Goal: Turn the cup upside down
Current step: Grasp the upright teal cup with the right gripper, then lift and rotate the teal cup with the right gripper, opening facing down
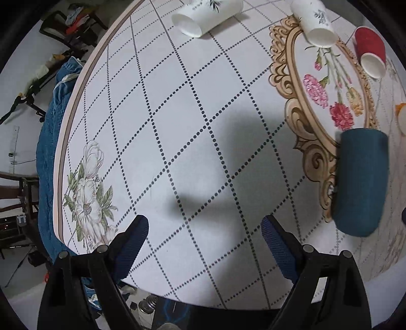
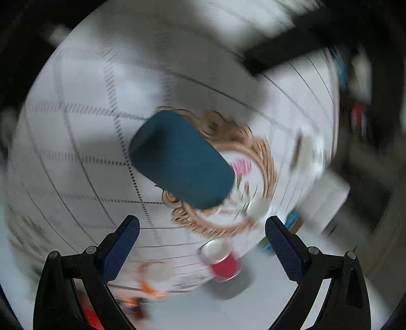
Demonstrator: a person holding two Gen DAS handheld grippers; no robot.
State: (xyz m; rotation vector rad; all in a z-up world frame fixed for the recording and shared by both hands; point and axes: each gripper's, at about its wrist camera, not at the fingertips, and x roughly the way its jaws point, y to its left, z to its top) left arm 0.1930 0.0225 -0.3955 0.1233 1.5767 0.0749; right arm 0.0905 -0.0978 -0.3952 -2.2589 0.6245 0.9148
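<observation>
Left wrist view looks down on a round tabletop (image 1: 177, 127) with a white cloth that has dotted lines crossing it and flower pictures. The left tool (image 1: 204, 228) hangs over a bare part of the cloth. Its two blue fingers (image 1: 134, 238) are spread wide apart and hold nothing. Its dark shadow lies on the cloth just in front of it.

A dark blue cup (image 1: 361, 181) sits to the right of that tool, on the edge of a gold picture frame (image 1: 286, 83) printed on the cloth. I cannot tell which way up it is. Two white paper cups (image 1: 206, 15) lie on their sides at the far edge of the tabletop. A red paper cup (image 1: 369, 50) lies on its side near them, with its white inside showing.

Right wrist view is very blurry. The right tool (image 2: 202, 227) is also wide open, and nothing is between its fingers (image 2: 121, 243). The dark blue cup (image 2: 181, 158) is in front of it, not touching the tool, and it looks tilted. Its closed end shows and no opening can be seen. The red paper cup (image 2: 224, 264) is near the bottom, between the two fingers.
</observation>
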